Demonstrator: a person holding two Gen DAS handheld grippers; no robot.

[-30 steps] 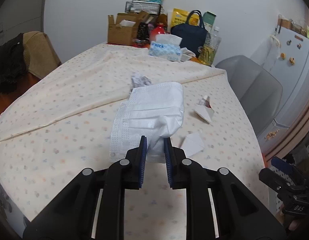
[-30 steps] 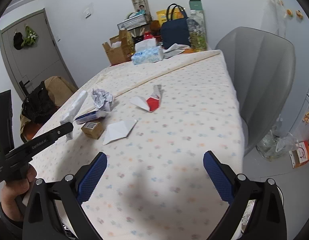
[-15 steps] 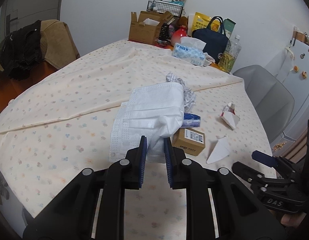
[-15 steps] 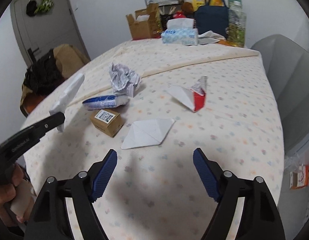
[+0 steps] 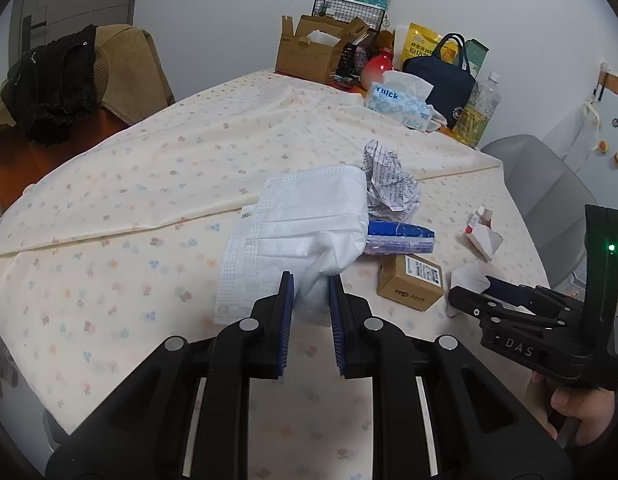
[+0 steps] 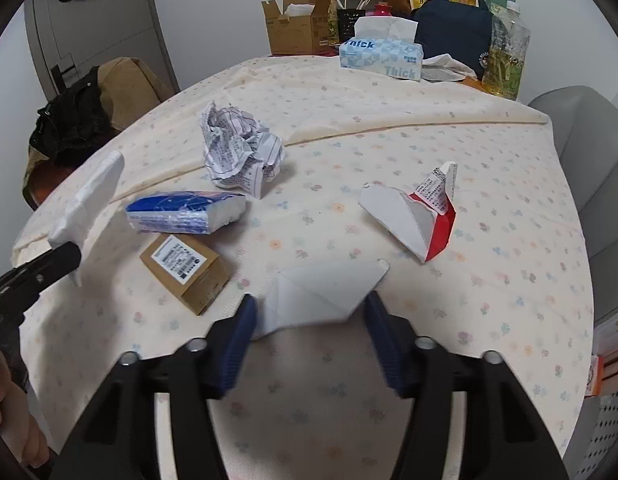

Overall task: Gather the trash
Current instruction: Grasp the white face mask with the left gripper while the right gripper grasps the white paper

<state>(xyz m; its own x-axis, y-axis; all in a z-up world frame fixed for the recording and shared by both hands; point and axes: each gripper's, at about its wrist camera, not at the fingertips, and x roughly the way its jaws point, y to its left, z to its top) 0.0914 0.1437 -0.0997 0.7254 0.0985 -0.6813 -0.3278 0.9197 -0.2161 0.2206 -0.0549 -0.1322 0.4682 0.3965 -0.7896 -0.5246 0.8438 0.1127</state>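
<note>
**Trash on the tabletop, mask in hand**

My left gripper (image 5: 311, 292) tilts down, jaws clamped on a white face mask (image 5: 297, 236) above the tabletop (image 6: 489, 184). My right gripper (image 6: 309, 316) angles down; its jaws have just been closing, a folded white paper (image 6: 321, 288) between them, not visibly pinched. An open cardboard box (image 6: 297, 28) holds white paper.

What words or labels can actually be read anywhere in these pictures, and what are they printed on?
"Thick": on the blue tissue box, on its front and top.
"DAS": on the black body of the right gripper.
Yellow snack bag: large characters, too small to read surely.
Small brown box: white label, print too small.
Crumpled paper and red-and-white carton: print unreadable.
</note>
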